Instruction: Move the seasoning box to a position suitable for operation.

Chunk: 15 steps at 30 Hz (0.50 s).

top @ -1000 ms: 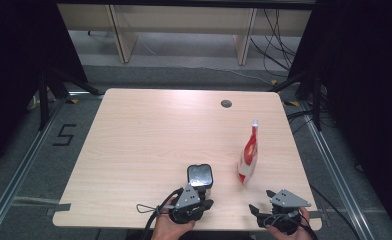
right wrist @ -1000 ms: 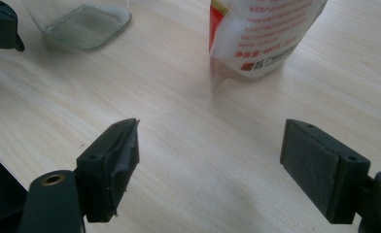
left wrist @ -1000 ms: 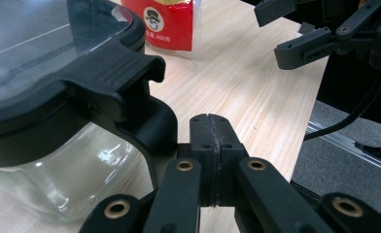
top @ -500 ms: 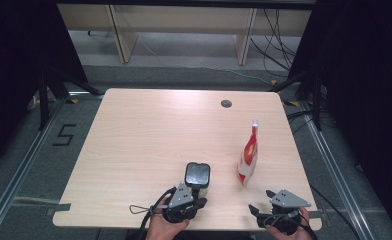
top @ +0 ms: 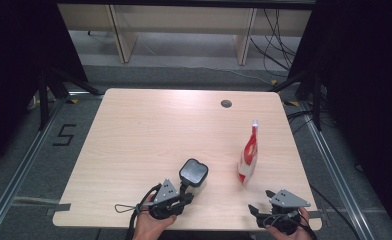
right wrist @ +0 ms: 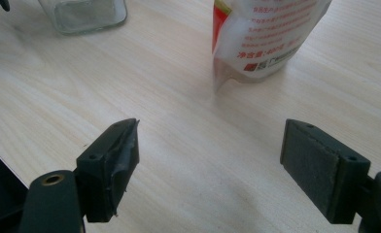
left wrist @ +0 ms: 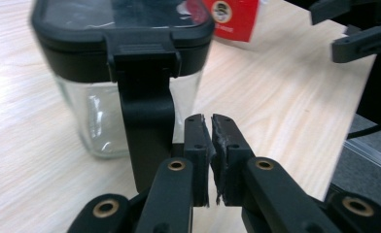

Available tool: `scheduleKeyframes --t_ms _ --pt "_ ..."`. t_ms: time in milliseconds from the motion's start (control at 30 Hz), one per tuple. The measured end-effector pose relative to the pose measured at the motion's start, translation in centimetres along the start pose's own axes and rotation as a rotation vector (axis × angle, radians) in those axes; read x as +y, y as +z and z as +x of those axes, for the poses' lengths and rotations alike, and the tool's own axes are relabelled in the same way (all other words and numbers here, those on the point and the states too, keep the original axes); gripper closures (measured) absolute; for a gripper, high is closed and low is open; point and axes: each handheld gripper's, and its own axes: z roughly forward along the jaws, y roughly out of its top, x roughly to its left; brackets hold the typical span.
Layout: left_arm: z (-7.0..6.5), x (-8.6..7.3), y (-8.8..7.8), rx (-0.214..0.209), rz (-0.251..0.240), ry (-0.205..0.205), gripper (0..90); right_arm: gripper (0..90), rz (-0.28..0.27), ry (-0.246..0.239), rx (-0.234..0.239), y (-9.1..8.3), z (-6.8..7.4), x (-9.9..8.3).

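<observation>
Glass with a black clip-on lid, the jar [top: 193, 172] stands upright in the lower middle of the high view, just above the left gripper [top: 183, 192]. In the left gripper view the jar [left wrist: 123, 73] fills the upper left and the lid's hanging latch drops just left of the jaws. Those jaws have just been parting a little, yet they stand almost together with only a thin slit and nothing between them, so the jar is not gripped and its lid looks still on. The red and white pouch [top: 248, 156] stands upright, right of centre and apart from the jar. The right gripper [right wrist: 210, 167] waits low, jaws wide apart and empty, with the pouch [right wrist: 264, 34] beyond them. Judged from this, the work is at an early stage: opening the jar and any handling of the pouch remain.
</observation>
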Motion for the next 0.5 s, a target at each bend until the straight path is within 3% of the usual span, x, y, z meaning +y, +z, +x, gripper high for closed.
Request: scheduleKeyframes --t_ms 67,133,200,233,300,400,500 --pt "0.2 0.0 -0.1 0.002 0.000 0.016 82.7 23.0 -0.002 -0.001 0.000 0.0 0.0 0.0" --pt "0.2 -0.1 -0.6 0.007 -0.007 -0.005 79.9 23.0 0.004 0.000 0.016 0.0 0.0 0.0" --pt "0.2 -0.1 -1.1 -0.003 -0.009 -0.003 77.6 23.0 0.000 0.001 -0.001 0.0 0.0 0.0" --pt "0.1 -0.2 -1.3 -0.008 -0.024 -0.021 76.1 23.0 -0.002 -0.002 -0.001 0.0 0.0 0.0" --pt "0.3 -0.3 -2.0 -0.006 -0.018 -0.012 72.4 23.0 0.001 0.005 -0.002 0.0 0.0 0.0" --pt "0.7 -0.3 -2.8 0.022 -0.037 0.004 66.4 23.5 -0.003 -0.003 -0.002 0.0 0.0 0.0" --pt "1.1 -0.4 -3.1 0.053 -0.044 -0.020 63.5 23.5 -0.001 0.000 0.005 0.0 0.0 0.0"
